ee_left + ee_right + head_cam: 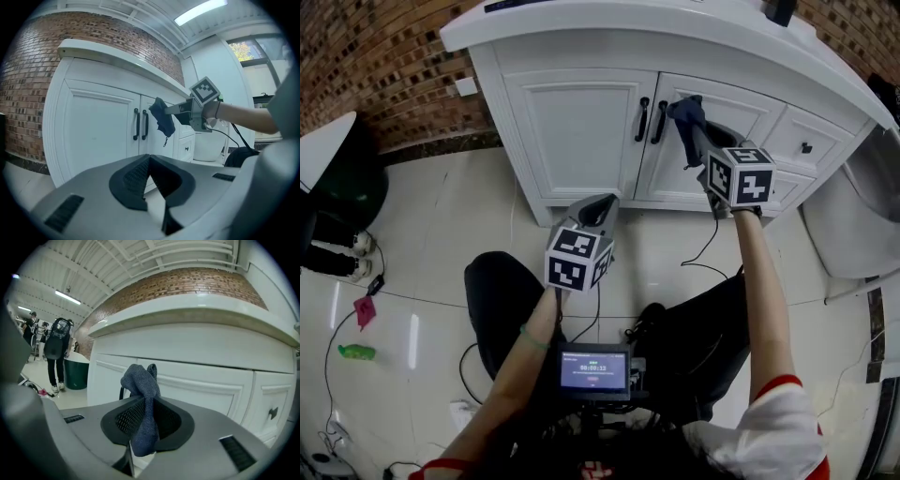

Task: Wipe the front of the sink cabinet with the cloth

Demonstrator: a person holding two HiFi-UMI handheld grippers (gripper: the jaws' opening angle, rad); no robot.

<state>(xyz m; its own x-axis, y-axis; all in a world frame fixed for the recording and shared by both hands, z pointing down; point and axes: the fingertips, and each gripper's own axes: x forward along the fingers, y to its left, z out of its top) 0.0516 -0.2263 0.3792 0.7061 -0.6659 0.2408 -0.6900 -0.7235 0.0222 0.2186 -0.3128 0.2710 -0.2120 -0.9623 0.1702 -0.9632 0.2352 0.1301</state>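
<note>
Blue-grey woven cloth (687, 114) sits at the white panelled sink cabinet's (572, 131) right door, beside the black handles (651, 120), pinched by the right gripper (698, 141). The left gripper (598, 208) hovers lower.

Left gripper view: jaws pressed together, empty.

Right gripper view: jaws clamp the cloth.

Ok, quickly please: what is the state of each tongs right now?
Left tongs: closed, holding nothing.
Right tongs: closed on the cloth.

Bright strip light (199, 10) above the sink cabinet (101, 126); glare streaks the floor (412, 339) left of it; fisheye edges dark
</note>
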